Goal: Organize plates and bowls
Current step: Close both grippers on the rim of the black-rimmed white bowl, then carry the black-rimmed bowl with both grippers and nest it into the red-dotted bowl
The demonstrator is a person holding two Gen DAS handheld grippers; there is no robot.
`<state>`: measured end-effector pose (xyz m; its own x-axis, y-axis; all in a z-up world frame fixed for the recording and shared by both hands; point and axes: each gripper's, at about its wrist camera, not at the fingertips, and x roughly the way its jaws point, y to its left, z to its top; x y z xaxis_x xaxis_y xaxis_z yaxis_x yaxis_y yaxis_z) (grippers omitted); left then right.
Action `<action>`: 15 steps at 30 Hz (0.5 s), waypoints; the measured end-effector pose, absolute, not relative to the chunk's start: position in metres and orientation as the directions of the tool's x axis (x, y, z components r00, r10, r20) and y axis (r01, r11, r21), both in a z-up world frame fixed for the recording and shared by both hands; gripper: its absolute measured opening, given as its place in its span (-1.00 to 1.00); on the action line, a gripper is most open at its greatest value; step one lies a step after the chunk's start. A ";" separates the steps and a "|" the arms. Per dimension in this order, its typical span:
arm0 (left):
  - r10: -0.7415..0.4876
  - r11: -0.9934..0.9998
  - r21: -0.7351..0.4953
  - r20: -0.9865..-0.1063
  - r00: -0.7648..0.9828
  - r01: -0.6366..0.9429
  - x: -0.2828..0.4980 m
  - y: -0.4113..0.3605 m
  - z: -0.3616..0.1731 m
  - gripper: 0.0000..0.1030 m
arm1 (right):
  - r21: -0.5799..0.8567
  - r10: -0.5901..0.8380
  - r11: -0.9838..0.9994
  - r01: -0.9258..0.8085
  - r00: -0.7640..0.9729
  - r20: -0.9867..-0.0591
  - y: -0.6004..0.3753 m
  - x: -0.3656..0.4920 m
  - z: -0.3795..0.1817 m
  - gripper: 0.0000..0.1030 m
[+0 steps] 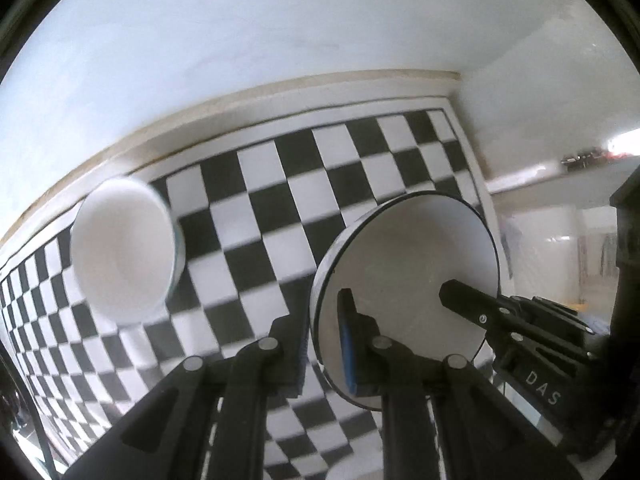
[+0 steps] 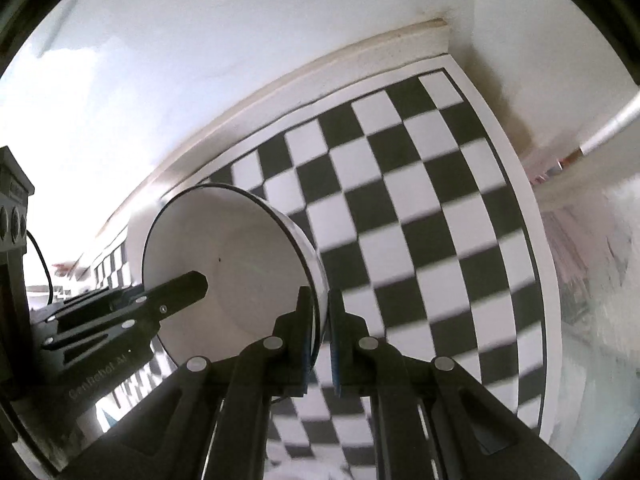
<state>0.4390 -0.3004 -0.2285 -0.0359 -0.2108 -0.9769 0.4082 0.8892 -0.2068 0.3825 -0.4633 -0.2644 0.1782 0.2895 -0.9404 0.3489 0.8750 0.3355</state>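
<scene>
Your left gripper (image 1: 326,344) and right gripper (image 2: 320,334) each pinch opposite rims of the black-edged bowl (image 1: 404,264) above the checkered bench (image 1: 280,184), so lift evenly and level toward the white bowl (image 1: 124,248)

Both views bright, diffuse daylight. Blown-out highlight on the wall (image 2: 60,120) at left in the right wrist view; glare streak at right edge in the left wrist view. Heavy fisheye: checkered mat (image 1: 280,208) bows, black vignette in the corners. Motion blur smears mat squares and the small white bowl (image 1: 124,248). Soft shadow along the baseboard (image 1: 200,120). Gripper hardware stays sharp.
</scene>
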 end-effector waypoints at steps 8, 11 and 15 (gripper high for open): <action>-0.235 0.851 -0.233 -0.970 -0.055 0.471 0.363 -0.287 -0.194 -0.78 | 0.340 0.283 0.869 0.360 0.203 -0.938 -0.454 0.288 -0.224 -0.83; -0.238 0.832 -0.244 -0.968 -0.078 0.497 0.332 -0.281 -0.189 -0.78 | 0.329 0.275 0.870 0.368 0.193 -0.942 -0.449 0.252 -0.218 -0.83; -0.232 0.816 -0.265 -0.964 -0.129 0.514 0.293 -0.270 -0.196 -0.78 | 0.306 0.266 0.875 0.376 0.156 -0.951 -0.438 0.210 -0.223 -0.83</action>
<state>0.2932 -0.2701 -0.1957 -0.1287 -0.2324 -0.9641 0.5140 0.8158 -0.2653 0.2098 -0.4380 -0.2233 0.1559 0.2663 -0.9512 0.3757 0.8746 0.3064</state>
